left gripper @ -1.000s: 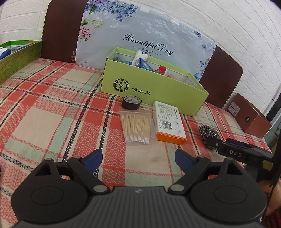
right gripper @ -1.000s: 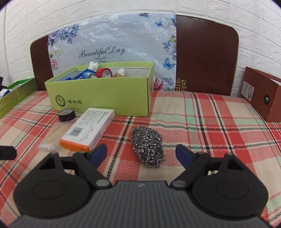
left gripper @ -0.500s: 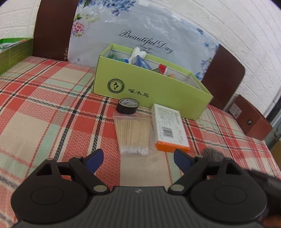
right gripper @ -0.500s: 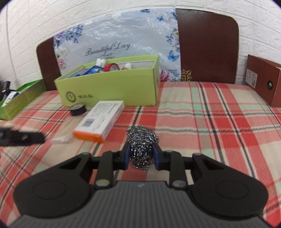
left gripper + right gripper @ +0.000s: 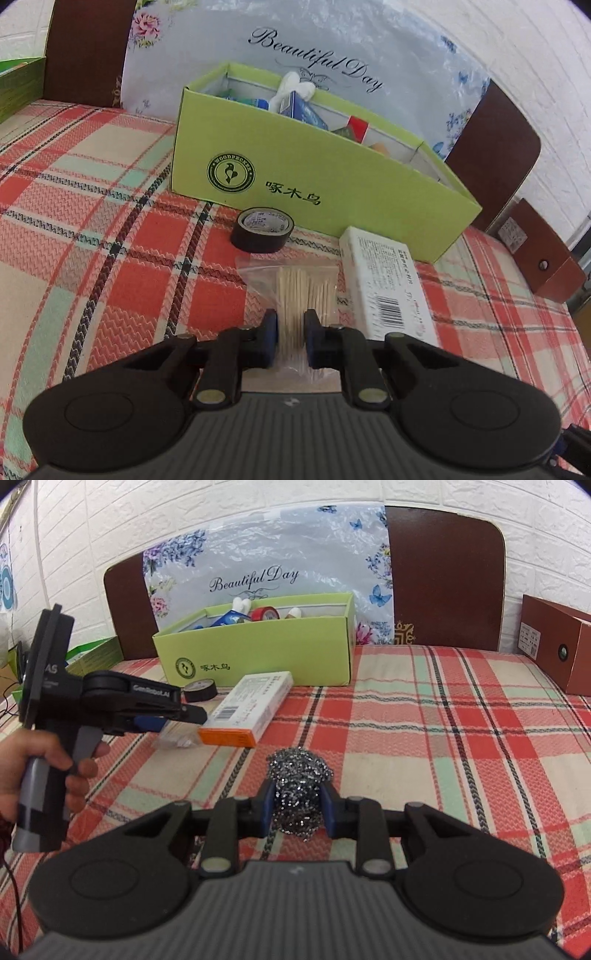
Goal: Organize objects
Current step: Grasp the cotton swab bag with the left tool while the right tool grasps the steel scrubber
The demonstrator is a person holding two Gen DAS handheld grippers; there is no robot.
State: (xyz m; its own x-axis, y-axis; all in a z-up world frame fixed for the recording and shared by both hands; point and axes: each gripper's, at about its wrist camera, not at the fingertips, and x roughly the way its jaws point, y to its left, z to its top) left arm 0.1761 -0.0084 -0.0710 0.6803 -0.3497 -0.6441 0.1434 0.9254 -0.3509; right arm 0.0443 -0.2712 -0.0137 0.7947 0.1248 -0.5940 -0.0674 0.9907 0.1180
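Left gripper (image 5: 290,341): jaws closed on the bag of toothpicks (image 5: 303,291), pinching its near end so the sticks stay bundled inside the clear plastic. The bag appears to rest on the cloth, between the tape (image 5: 263,229) and the gripper and just beside the white-and-orange carton (image 5: 386,284).

Right gripper (image 5: 298,810): jaws closed on the scourer (image 5: 298,794), a springy ball of steel wool that is squeezed at its middle, where it gives enough to be held firmly. The scourer sits between the pads, seemingly raised a little off the cloth, though this cannot be told for certain.

Green box (image 5: 332,177): open-topped and partly filled with tubes, a red tape roll and small packets, it stands just behind the loose items; it is the likely destination for both held things, which lie or hang near its front wall within easy reach. The tape touches or nearly touches that wall.

Surface and room: a bed or bench covered by a red, cream and green plaid cloth (image 5: 443,738), somewhat soft-looking. Behind is a dark brown headboard (image 5: 443,579) draped with a flowered plastic sheet (image 5: 258,565) reading "Beautiful Day", against a white brick-pattern wall. A brown box (image 5: 554,642) stands at the far right; a second green box (image 5: 22,85) is at the far left edge.
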